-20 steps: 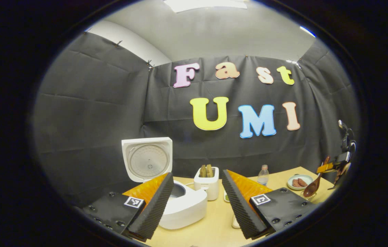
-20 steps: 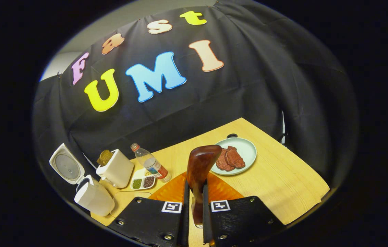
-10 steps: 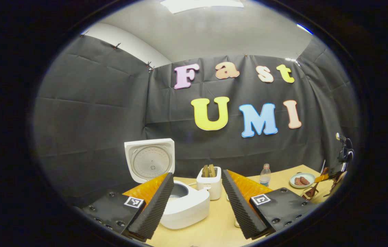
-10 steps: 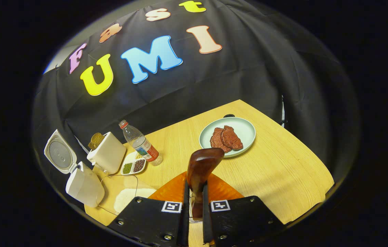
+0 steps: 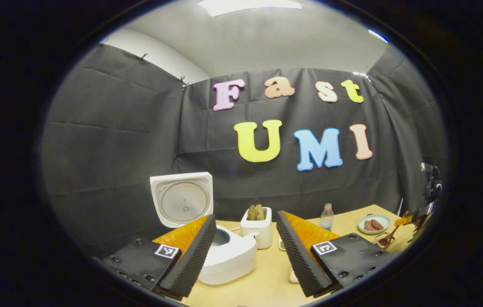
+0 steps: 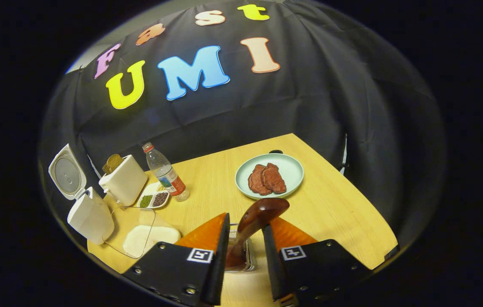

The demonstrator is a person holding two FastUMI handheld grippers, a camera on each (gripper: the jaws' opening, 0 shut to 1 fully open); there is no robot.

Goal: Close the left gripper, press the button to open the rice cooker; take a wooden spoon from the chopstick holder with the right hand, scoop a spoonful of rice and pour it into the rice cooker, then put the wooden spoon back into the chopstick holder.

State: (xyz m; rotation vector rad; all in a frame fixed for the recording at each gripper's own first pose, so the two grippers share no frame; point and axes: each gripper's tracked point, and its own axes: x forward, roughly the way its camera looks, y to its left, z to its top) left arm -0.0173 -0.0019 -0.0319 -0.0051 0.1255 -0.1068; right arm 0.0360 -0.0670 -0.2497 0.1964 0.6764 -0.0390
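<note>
The wooden spoon stands in the chopstick holder between the parted jaws of the right gripper. If brushed on withdrawal, it could be tipped out.

**Both grippers parted**

In the left gripper view, the left gripper points forward and slightly upward, its two fingers spread wide apart with nothing between them. Each finger shows a ridged black pad on its inner face, an orange flank behind it, and a black plate carrying a square marker.

In the right gripper view, the right gripper tilts downward. Its fingers stand apart with a clear gap, the black pads angled outward toward the tips. The same gripper appears small and far off at the right edge of the left gripper view, well to the right of the left gripper's fingers.
</note>
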